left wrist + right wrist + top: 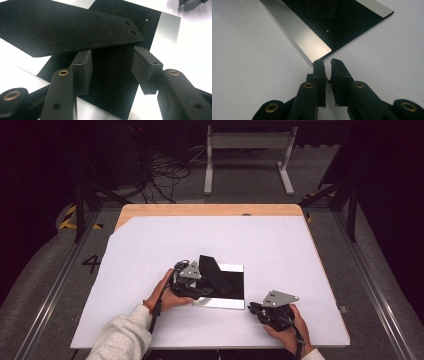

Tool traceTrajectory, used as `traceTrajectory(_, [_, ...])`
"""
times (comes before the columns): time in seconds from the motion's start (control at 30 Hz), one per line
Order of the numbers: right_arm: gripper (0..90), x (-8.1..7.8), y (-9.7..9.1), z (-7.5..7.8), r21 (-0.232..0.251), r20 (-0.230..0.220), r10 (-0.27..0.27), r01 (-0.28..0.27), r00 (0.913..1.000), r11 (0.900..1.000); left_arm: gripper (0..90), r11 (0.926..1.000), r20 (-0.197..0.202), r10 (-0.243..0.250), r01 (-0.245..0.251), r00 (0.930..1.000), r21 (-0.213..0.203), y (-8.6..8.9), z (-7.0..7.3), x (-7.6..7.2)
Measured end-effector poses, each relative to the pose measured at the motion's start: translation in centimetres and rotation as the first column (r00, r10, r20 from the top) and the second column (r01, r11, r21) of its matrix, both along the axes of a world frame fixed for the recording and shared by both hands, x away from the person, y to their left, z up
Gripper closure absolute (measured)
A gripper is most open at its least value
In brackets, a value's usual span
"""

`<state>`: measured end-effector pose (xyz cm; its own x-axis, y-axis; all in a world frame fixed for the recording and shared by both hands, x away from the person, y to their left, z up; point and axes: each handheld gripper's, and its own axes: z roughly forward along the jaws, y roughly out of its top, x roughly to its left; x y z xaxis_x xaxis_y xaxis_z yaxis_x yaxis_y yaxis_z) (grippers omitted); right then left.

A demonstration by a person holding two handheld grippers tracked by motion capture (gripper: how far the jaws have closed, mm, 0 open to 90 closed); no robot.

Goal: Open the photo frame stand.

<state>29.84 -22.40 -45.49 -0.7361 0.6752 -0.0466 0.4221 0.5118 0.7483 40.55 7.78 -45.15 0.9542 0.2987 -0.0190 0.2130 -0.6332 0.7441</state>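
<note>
Both tongs first: our right gripper (327, 62) sits nearly clenched on nothing, its tips at the near corner of the black-and-silver base plate (307, 40). Our left gripper (111, 62) stands released, jaws parted with nothing pressed between them, just below the black felt-covered flap (70, 30), which tilts up above the plate at the middle of the white table sheet (150, 245). To do this well, we judge we should pin the plate's corner before gripping the flap's free edge squarely. Farther off, we can read only a "4" (91, 263) on the floor.
</note>
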Motion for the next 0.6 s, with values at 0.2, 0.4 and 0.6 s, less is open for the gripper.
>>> traceTrajectory(0.2, [82.1,-0.01,-0.05,0.04,0.002,0.002,0.000,0.000,1.0000,1.0000,42.8,0.9997,-0.040,-0.001,0.000,0.9992,-0.024,-0.04,-0.01,-0.16])
traceTrajectory(0.4, [81.8,-0.03,-0.06,0.07,0.004,0.004,0.000,0.000,1.0000,1.0000,26.5,0.9989,-0.070,0.026,-0.029,0.9972,-0.038,-0.01,0.10,-0.28])
traceTrajectory(0.6, [81.3,-0.05,-0.02,0.09,0.007,0.005,0.001,-0.001,1.0000,1.0000,15.5,0.9905,-0.107,0.090,-0.100,0.9902,-0.095,0.47,0.24,0.08])
